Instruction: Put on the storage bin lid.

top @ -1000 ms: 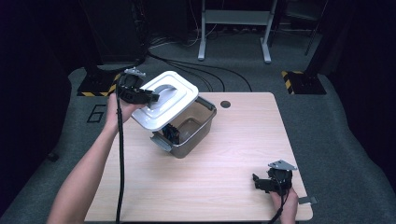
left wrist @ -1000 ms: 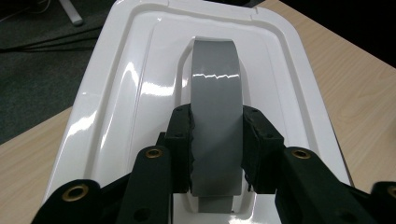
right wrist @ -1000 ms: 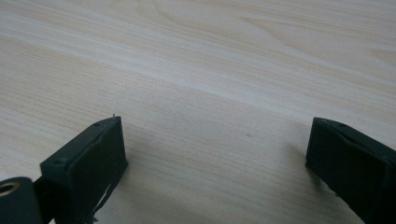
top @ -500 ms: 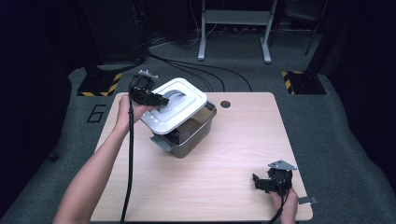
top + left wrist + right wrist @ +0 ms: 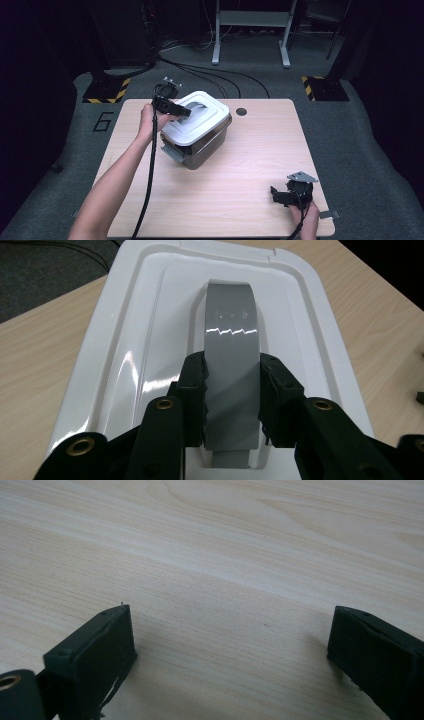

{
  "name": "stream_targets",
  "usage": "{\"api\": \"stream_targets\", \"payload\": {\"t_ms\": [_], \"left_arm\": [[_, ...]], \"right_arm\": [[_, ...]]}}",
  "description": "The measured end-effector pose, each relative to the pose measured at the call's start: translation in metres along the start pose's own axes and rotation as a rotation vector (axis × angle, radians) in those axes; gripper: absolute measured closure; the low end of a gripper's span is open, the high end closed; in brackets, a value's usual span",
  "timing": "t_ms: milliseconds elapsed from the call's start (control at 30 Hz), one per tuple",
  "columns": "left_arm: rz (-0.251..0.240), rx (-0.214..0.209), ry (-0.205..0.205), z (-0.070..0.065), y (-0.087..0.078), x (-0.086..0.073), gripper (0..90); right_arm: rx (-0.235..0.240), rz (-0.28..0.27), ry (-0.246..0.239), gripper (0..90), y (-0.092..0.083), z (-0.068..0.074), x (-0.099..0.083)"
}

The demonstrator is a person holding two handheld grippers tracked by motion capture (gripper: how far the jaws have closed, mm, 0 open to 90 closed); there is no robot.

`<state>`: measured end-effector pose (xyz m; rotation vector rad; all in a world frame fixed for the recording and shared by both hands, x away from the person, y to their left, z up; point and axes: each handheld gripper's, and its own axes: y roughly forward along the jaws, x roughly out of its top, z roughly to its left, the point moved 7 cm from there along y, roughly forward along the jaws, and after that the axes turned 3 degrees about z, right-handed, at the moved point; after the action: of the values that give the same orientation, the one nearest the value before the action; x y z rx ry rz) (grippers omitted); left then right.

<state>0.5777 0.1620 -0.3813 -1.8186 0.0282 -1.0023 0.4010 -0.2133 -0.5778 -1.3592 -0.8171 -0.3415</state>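
The left tool (image 5: 232,390) is clamped on the grey handle (image 5: 231,340) of the white lid (image 5: 192,117), both pads pressed against the handle's edges. The lid sits on top of the grey bin (image 5: 200,145), which stands on the table (image 5: 240,200) toward its far left part. The right tool (image 5: 287,195) rests well apart from the bin, near the table's front right corner, its jaws spread wide over bare wood with nothing between them.

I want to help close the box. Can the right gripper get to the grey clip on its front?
Probably yes: the right gripper rests open on bare table, with nothing between it and the clip on the box.
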Motion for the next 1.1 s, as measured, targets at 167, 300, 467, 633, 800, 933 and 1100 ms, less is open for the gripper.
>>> {"api": "stream_targets", "payload": {"t_ms": [167, 300, 467, 633, 800, 933, 1100], "left_arm": [[0.025, -0.006, 0.002, -0.005, 0.008, -0.001, 67.1], [0.024, -0.014, -0.004, -0.009, 0.011, -0.002, 67.1], [0.038, -0.012, 0.001, -0.011, 0.015, -0.005, 66.9], [0.033, -0.019, 0.004, -0.013, 0.014, -0.009, 64.7], [0.037, -0.004, 0.030, -0.020, 0.008, -0.010, 55.1], [0.060, 0.022, 0.061, -0.024, 0.008, -0.013, 53.9], [0.070, 0.067, 0.082, -0.022, 0.010, -0.017, 52.5]], "right_arm": [[-0.002, 0.000, -0.001, 4.0, 0.000, 0.000, 0.000], [-0.002, 0.000, -0.001, 4.0, 0.000, 0.000, 0.000], [-0.002, 0.000, -0.001, 4.0, 0.000, 0.000, 0.000], [-0.001, 0.000, -0.001, 4.0, 0.000, 0.000, 0.000], [0.001, 0.000, 0.000, 4.0, 0.000, 0.000, 0.000], [0.001, 0.000, 0.000, 4.0, 0.000, 0.000, 0.000], [0.001, 0.000, 0.000, 4.0, 0.000, 0.000, 0.000]]}}
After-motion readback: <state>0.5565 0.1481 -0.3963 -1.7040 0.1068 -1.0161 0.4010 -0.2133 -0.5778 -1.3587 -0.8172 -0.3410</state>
